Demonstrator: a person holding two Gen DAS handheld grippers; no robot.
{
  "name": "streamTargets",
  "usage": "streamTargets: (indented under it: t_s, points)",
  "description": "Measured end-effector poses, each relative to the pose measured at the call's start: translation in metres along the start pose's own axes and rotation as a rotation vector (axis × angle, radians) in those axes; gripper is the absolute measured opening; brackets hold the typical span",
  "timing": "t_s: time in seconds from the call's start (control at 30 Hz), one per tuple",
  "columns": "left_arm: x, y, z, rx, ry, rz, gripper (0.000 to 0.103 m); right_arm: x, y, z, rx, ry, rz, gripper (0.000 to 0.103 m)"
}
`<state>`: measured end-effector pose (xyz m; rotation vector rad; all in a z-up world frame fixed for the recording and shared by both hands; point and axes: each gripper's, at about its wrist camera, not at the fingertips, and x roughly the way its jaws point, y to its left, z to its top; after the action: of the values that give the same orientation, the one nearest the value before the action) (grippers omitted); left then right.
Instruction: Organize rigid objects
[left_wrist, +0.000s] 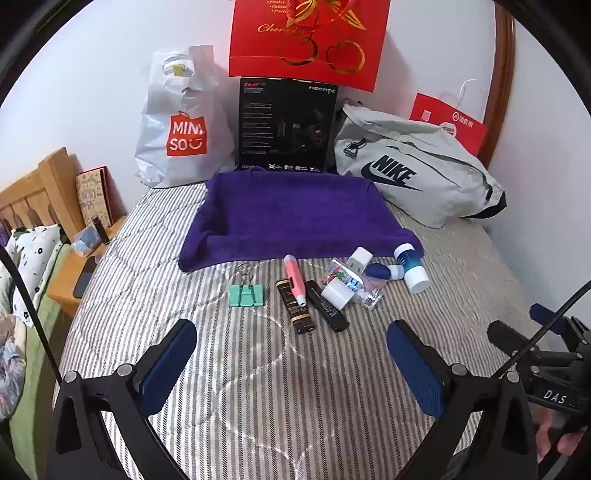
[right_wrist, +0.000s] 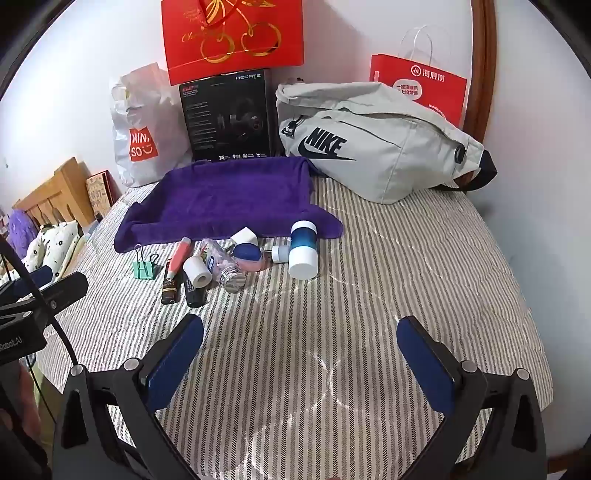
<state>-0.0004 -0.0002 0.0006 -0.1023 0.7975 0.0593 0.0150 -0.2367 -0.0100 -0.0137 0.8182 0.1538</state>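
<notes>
Left wrist view shows my left gripper (left_wrist: 291, 341) with jaws wide open and empty, near the green clip (left_wrist: 246, 294) on the bed (left_wrist: 147, 314). Only the right wrist view shows my right gripper (right_wrist: 300, 338), jaws wide open too, and the clear jar (right_wrist: 225, 264) among the small things before the purple towel (right_wrist: 225, 199).

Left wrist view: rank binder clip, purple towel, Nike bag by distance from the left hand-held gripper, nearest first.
1. Binder clip, just ahead of the left hand-held gripper, slightly left.
2. Purple towel, mid-bed, beyond the clip.
3. Nike bag, far right, by the wall.
</notes>
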Motion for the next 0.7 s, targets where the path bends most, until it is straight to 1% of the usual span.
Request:
streamTargets:
  t_s: [0.07,0.17,0.2,0.27,0.3,0.33,0.43,0.53,0.7]
  points:
    - [-0.002,0.0,0.0,-0.003,-0.016,0.011,0.103,-0.002,0.0,0.0,-0.004,-0.003,-0.008,0.103]
    - [-0.003,0.001,0.002,0.006,-0.017,0.017,0.103,-0.007,-0.002,0.0,0.001,-0.011,-0.006,0.103]
    - [-0.003,0.001,0.002,0.009,-0.017,0.02,0.103,-0.002,-0.002,0.0,0.003,0.01,-0.009,0.103]
    - [-0.003,0.003,0.003,0.013,-0.014,0.021,0.103,-0.002,-0.001,0.004,0.0,0.021,-0.011,0.103]
    - [-0.004,0.003,-0.002,0.022,-0.026,0.039,0.103,-0.002,-0.002,0.003,0.005,0.018,-0.005,0.103]
    - [-0.003,0.003,-0.005,0.025,-0.029,0.041,0.103,-0.002,-0.004,0.001,0.01,0.015,0.001,0.103]
    - [-0.004,0.006,-0.007,0.015,-0.028,0.037,0.103,-0.002,-0.002,0.001,0.003,0.019,0.0,0.103]
    - [-0.006,0.008,-0.009,0.005,-0.038,0.017,0.103,-0.004,-0.001,0.001,-0.006,0.016,-0.001,0.103]
    - [-0.004,0.003,-0.011,0.037,-0.031,0.054,0.103,-0.006,0.0,0.0,-0.008,0.011,-0.008,0.103]
